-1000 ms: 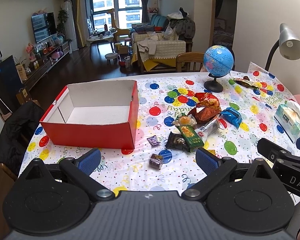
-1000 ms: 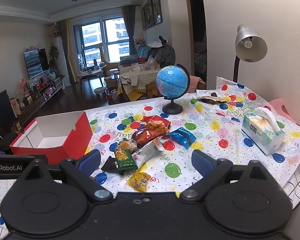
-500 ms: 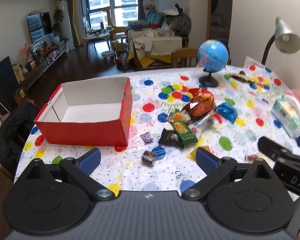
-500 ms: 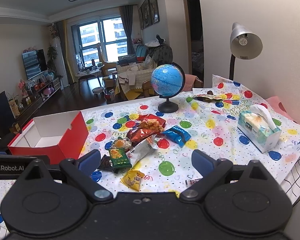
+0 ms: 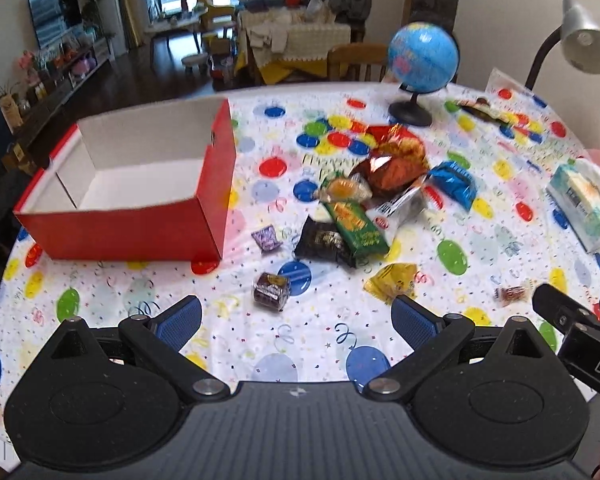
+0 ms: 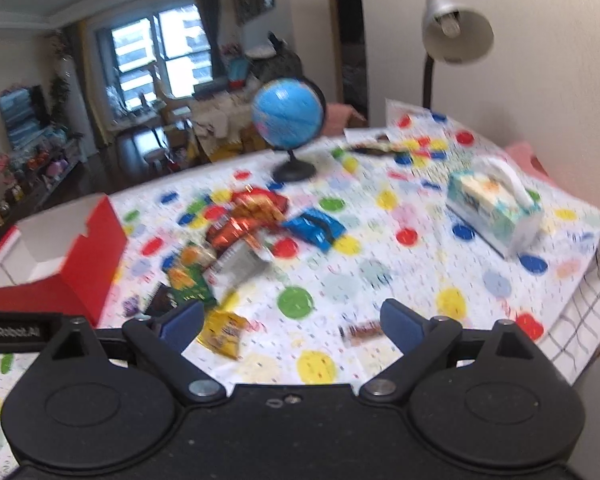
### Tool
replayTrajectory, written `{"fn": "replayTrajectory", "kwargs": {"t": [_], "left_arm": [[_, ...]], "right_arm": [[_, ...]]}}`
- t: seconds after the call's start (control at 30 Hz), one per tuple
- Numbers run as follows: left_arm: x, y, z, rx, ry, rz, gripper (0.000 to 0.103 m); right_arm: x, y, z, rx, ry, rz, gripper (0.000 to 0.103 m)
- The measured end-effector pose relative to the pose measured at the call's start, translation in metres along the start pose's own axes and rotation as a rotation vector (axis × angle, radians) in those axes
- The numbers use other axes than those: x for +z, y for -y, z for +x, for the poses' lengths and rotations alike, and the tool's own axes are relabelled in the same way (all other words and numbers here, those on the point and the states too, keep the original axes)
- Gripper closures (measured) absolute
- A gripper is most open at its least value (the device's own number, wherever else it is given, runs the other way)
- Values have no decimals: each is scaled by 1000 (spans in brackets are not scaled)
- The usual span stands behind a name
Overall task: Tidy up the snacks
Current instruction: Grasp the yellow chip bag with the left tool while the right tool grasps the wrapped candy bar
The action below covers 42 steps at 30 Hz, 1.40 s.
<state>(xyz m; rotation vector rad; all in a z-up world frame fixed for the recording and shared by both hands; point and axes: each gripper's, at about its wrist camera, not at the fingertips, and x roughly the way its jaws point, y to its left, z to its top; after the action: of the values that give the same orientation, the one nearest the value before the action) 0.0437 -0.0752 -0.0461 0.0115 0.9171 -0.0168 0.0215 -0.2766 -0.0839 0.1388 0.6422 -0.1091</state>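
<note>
Left tool (image 5: 296,316) and right tool (image 6: 290,322) both spread wide and empty above my desk (image 5: 100,300), snack pile (image 5: 364,200) beside red box (image 5: 140,184), globe (image 5: 424,58), tissue pack (image 6: 494,208), lamp (image 6: 456,28) behind.

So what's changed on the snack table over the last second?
Both the left gripper and right gripper have moved forward and lower toward the snack pile, jaws open and empty. The red box and snacks haven't moved; nothing was grasped.
</note>
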Motion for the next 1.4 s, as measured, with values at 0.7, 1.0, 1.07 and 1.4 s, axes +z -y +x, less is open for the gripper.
{"fn": "replayTrajectory", "kwargs": {"t": [0.7, 1.0, 1.07, 1.4], "left_arm": [[7, 44, 88, -62, -28, 118, 2], [0, 80, 113, -88, -7, 236, 5], [-1, 85, 118, -89, -6, 248, 5], [-3, 98, 134, -128, -14, 280, 26]], "right_arm": [[-19, 45, 101, -224, -117, 158, 26], [-24, 53, 134, -208, -208, 208, 42], [-23, 55, 139, -206, -218, 219, 45], [-18, 53, 155, -183, -249, 214, 61]]}}
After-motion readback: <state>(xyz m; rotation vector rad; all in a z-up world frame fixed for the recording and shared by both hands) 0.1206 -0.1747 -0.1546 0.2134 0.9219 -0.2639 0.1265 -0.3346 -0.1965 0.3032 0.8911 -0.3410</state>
